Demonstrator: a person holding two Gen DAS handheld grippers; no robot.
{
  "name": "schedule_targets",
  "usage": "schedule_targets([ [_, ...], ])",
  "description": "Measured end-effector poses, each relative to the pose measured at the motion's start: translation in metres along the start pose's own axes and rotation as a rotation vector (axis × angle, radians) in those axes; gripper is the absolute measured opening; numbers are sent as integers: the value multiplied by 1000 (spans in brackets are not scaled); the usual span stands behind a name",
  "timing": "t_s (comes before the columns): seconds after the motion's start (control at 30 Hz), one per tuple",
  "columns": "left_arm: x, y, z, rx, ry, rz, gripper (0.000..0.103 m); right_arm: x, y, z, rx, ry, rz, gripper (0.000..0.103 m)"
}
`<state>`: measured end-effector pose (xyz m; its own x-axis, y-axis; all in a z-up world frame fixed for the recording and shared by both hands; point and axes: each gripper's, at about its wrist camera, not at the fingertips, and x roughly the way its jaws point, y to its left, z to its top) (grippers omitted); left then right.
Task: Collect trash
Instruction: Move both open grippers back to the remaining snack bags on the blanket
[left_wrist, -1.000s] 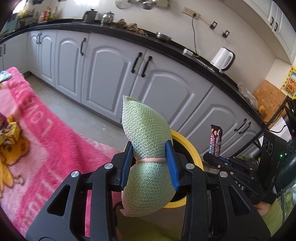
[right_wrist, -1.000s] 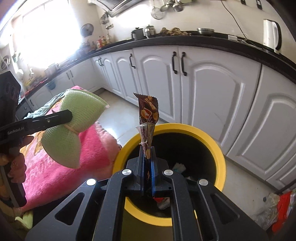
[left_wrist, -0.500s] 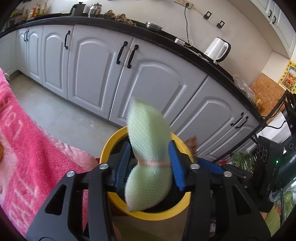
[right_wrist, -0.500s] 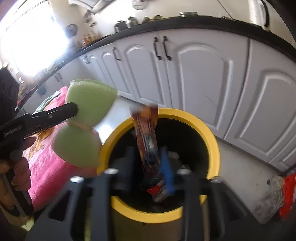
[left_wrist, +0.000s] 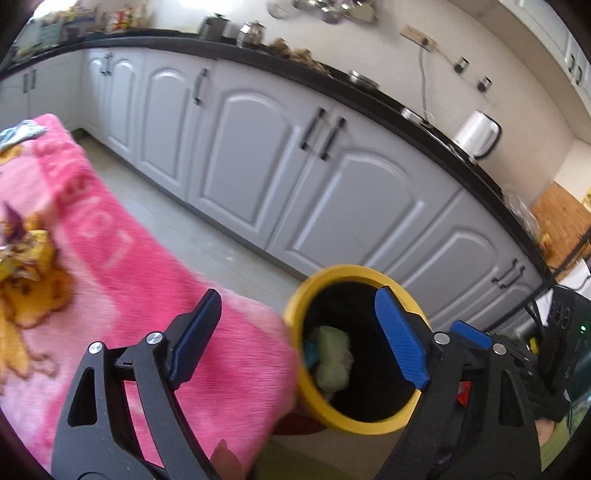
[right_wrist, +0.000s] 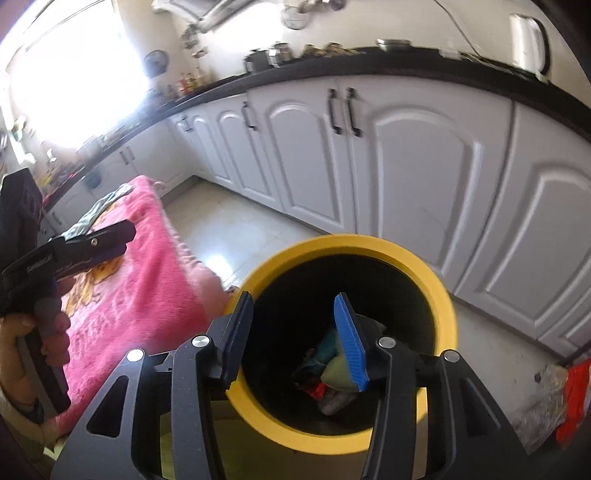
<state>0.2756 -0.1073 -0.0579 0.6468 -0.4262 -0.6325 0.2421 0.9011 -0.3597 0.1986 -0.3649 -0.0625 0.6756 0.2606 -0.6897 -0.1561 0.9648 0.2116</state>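
A yellow bin (left_wrist: 343, 269) (right_wrist: 351, 242) with a black inside stands beside a table under a pink blanket (left_wrist: 110, 240) (right_wrist: 129, 295). The green mesh bundle (left_wrist: 332, 354) (right_wrist: 332, 373) lies inside it among several wrappers. My left gripper (left_wrist: 299, 295) hovers over the blanket's edge and the bin's left rim, its jaws opening with nothing between them. My right gripper (right_wrist: 293, 296) hangs over the bin's mouth, jaws opening and empty. A crumpled yellow wrapper (left_wrist: 33, 251) and a silvery wrapper (left_wrist: 22, 131) lie on the blanket.
White cabinet doors (left_wrist: 314, 192) under a black counter run behind the bin, with a white kettle (left_wrist: 478, 134) on top. Plastic bags (right_wrist: 554, 398) lie on the floor to the bin's right. A hand (right_wrist: 48, 325) holds the left gripper's handle.
Both grippers opened. The green mesh bundle left the left jaws and the snack wrapper left the right jaws; both dropped into the bin. The left gripper swung left toward the blanket.
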Motion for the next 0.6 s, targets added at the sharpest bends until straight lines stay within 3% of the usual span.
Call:
schedule_targets([
  [0.1,-16,24,5,-27,-33,39,81,0,21,4,-50,-7,22,51],
  [0.27,-45,70,13,-86,-85,101,82,6,61,11,-151,-8,58,53],
  [0.33,-55,84,15,-107,-103,122,82,8,76,12,-178,-9,70,61],
  [0.6,-85,142,25,-141,-144,225,84,30,140,17,-293,26,141,63],
])
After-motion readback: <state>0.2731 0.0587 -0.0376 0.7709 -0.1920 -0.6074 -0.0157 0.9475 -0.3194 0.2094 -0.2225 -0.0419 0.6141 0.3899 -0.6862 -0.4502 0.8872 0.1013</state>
